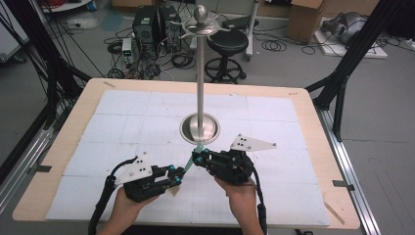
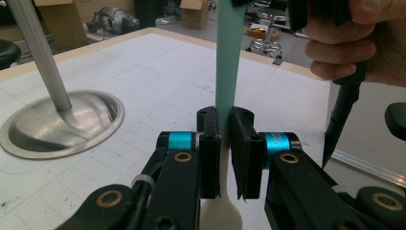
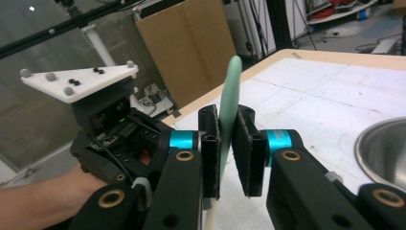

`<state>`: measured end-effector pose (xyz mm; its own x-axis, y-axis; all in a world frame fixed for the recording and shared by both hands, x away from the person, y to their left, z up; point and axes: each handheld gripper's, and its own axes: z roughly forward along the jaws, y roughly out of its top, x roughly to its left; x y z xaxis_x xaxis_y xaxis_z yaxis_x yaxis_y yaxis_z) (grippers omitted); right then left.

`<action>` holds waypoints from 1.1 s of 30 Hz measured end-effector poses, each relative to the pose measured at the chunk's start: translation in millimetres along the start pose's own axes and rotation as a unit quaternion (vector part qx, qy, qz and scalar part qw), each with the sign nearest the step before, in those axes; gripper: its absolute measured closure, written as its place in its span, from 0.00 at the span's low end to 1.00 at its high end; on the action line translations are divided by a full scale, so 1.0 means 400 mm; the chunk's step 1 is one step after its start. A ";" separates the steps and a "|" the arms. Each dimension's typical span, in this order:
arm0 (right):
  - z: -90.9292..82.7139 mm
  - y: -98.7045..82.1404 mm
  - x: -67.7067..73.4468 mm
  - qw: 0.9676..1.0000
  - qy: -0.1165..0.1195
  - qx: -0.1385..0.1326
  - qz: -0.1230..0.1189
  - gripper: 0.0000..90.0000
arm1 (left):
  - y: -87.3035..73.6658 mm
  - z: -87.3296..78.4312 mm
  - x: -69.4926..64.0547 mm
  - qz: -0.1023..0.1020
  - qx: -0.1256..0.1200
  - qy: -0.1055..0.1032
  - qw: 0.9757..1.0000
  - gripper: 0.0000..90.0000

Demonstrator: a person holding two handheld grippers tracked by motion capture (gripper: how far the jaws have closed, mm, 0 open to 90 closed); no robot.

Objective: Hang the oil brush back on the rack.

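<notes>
Grey concrete floor (image 1: 293,68) strewn with black cables (image 1: 274,46) beyond a wood-edged tabletop (image 1: 313,112) covered in white tiles. Behind it a black round stool (image 1: 228,41), computer towers (image 1: 147,22), cardboard boxes (image 1: 306,17) and black frame struts (image 1: 352,54). Even, flat indoor light.

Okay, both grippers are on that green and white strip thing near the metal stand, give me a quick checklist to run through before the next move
1. Left gripper shut on the strip: ok, the fingers press it from both sides.
2. Right gripper gripping the strip's green end: cannot tell, a slight gap shows beside one finger.
3. Strip straight between the two grippers: ok, no bend or twist shows in the left gripper view.
4. Strip clear of the stand's base: cannot tell, its tip sits right at the dish rim in the high view.
5. Stand pole upright: ok.
6. Hooks on the stand's top free: ok, nothing hangs there.
</notes>
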<state>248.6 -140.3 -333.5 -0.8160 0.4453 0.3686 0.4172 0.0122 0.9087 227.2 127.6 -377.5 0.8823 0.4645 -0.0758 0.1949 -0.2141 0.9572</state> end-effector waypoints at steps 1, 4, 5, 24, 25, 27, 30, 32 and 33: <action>0.001 0.001 0.002 1.000 0.001 0.000 -0.004 0.91 | 0.000 0.001 -0.001 0.000 -0.001 -0.003 1.000 0.91; 0.003 0.006 0.012 1.000 0.003 0.003 -0.017 0.92 | 0.000 0.000 -0.002 0.001 -0.003 -0.007 1.000 0.91; 0.002 0.007 0.013 1.000 0.005 0.004 -0.019 0.92 | 0.000 0.000 -0.002 -0.001 -0.006 -0.012 1.000 0.91; -0.005 0.039 0.010 0.985 0.141 0.033 -0.094 0.92 | 0.015 -0.012 0.028 -0.020 -0.028 -0.177 0.984 0.74; -0.004 0.039 0.009 0.984 0.145 0.033 -0.093 0.92 | 0.017 -0.010 0.028 -0.021 -0.027 -0.182 0.983 0.75; -0.002 0.040 0.006 0.983 0.154 0.033 -0.093 0.92 | 0.020 -0.007 0.031 -0.017 -0.024 -0.188 0.982 0.79; 0.000 0.041 0.005 0.981 0.164 0.035 -0.093 0.92 | 0.021 -0.003 0.035 -0.016 -0.019 -0.187 0.982 0.87; 0.000 0.040 0.005 0.982 0.162 0.036 -0.090 0.92 | 0.021 0.000 0.036 -0.017 -0.020 -0.179 0.984 0.93; 0.000 0.040 0.004 0.983 0.157 0.034 -0.087 0.91 | 0.021 0.001 0.038 -0.019 -0.019 -0.171 0.985 0.93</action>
<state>253.7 -139.4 -318.5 -0.9561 0.1337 0.2608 0.2776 0.1280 0.9521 242.4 132.3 -370.6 0.9687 0.1532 -0.1950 0.2199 -0.1667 0.9612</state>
